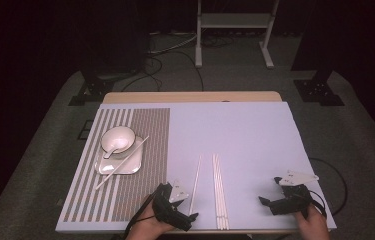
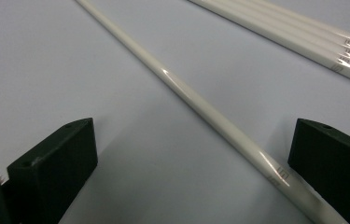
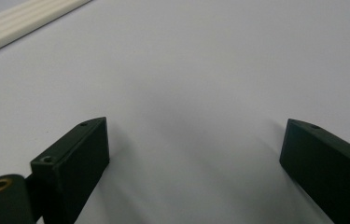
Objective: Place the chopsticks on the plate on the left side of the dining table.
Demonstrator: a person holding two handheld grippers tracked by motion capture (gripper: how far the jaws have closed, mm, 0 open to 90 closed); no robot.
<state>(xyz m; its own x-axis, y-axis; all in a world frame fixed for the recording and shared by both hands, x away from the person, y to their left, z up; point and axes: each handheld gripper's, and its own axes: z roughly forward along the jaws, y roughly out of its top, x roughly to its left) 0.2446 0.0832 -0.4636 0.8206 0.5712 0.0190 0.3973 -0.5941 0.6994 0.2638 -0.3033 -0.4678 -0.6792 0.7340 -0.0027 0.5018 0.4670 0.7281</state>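
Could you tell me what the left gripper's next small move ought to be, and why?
Probably close the left gripper on the single white chopstick. Its jaws stand open, low over the table, with that chopstick already lying between them, nearer one jaw, apart from the bundle of chopsticks. The right gripper is open over bare table, holding nothing.

I see white chopsticks (image 1: 219, 190) on a pale lavender bench (image 1: 255, 135). My claws' jaws are black. The placemat (image 1: 140, 165) carries brown and white stripes.
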